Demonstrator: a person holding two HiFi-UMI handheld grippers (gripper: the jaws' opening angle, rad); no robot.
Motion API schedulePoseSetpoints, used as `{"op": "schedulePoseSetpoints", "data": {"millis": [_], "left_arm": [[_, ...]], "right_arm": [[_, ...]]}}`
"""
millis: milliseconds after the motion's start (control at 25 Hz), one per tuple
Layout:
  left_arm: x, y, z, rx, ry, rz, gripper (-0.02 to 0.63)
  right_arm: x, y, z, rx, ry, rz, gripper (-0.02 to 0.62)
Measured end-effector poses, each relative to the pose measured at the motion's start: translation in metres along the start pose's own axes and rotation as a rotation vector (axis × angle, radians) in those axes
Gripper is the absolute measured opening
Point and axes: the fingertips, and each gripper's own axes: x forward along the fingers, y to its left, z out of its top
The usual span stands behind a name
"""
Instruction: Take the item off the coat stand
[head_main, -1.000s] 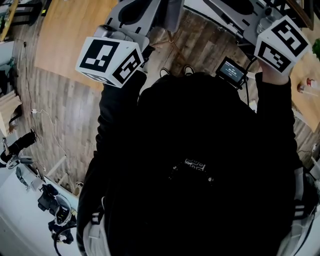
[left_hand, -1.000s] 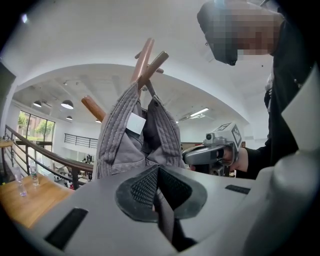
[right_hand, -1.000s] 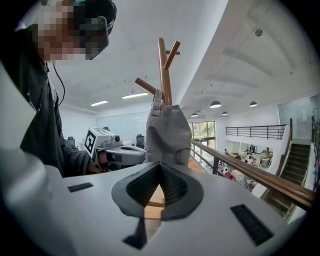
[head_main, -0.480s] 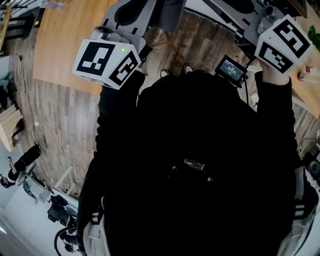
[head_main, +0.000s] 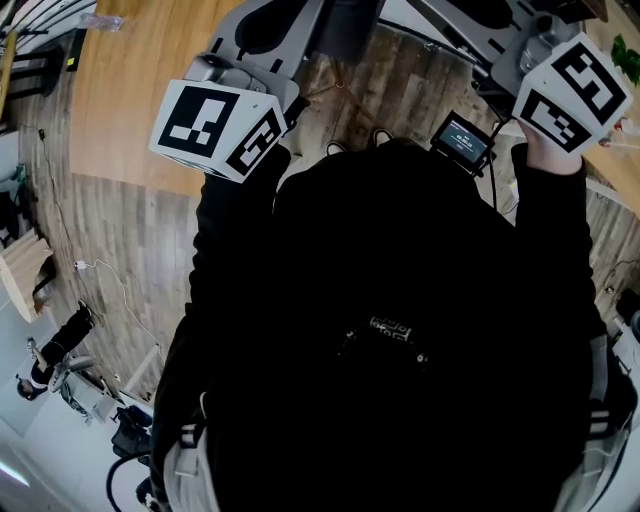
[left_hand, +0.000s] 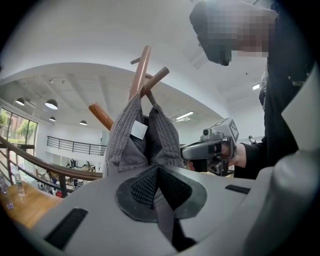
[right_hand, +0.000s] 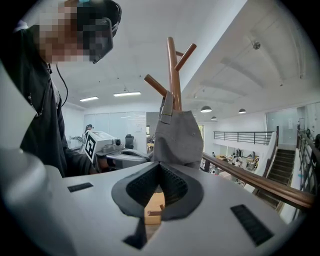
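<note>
Grey garment (left_hand: 142, 142) hanging from the upper pegs of the coat stand (left_hand: 140, 70), left gripper (left_hand: 158, 169) pinching its lower fabric, right gripper (right_hand: 160, 166) nipping the opposite hem, both jaws narrow, open air surrounding the pegs.

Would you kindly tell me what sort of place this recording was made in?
Most likely a large open-plan office or lab hall with an upper level: a balcony railing, a staircase, round ceiling lamps and a wood-plank floor all show.

Black long-sleeved top (head_main: 400, 330); grey hand-held grippers (left_hand: 157, 187) (right_hand: 159, 187), white cubes (head_main: 262, 140), black square markers (head_main: 196, 114)
</note>
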Motion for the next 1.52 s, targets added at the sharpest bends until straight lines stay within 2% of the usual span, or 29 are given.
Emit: {"op": "schedulePoseSetpoints", "data": {"millis": [200,360,640,800,840,880,960,1040,1200,1360,1440,1520], "left_arm": [[0.0,-0.006,0.005,0.015,-0.008,-0.039,0.003],[-0.007,-0.007,0.008,0.018,-0.015,-0.042,0.004],[-0.008,0.019,0.032,0.01,-0.039,0.003,0.005],[-0.016,0.03,0.02,-0.001,-0.05,0.061,0.003],[-0.015,0.03,0.016,-0.002,-0.054,0.065,0.022],[-0.013,0.031,0.014,-0.003,-0.056,0.063,0.121],[-0.008,0.033,0.015,-0.002,-0.058,0.06,0.177],[-0.006,0.035,0.018,-0.005,-0.062,0.065,0.187],[-0.014,0.037,0.027,-0.008,-0.09,0.08,0.196],[-0.027,0.017,0.044,0.068,-0.137,0.043,0.196],[-0.035,0.016,0.048,0.107,-0.146,0.076,0.196],[-0.04,0.026,0.046,0.093,-0.148,0.127,0.196]], "right_arm": [[-0.009,0.002,0.006,0.003,-0.009,-0.034,0.017],[-0.017,0.007,0.01,-0.005,-0.016,-0.06,0.017],[-0.019,-0.005,0.038,0.002,-0.047,-0.127,0.017],[-0.024,0.001,0.032,0.029,-0.089,-0.179,0.017],[-0.024,0.002,0.029,0.03,-0.094,-0.181,0.046],[-0.023,0.003,0.028,0.028,-0.095,-0.176,0.107],[-0.021,0.003,0.028,0.024,-0.103,-0.155,0.165],[-0.019,0.004,0.031,0.022,-0.111,-0.136,0.215],[-0.014,0.011,0.035,0.02,-0.102,-0.104,0.261],[-0.018,0.023,0.047,0.036,-0.121,-0.053,0.287],[-0.02,0.027,0.052,0.057,-0.135,-0.025,0.297],[-0.022,0.025,0.051,0.071,-0.135,-0.025,0.302]]}}
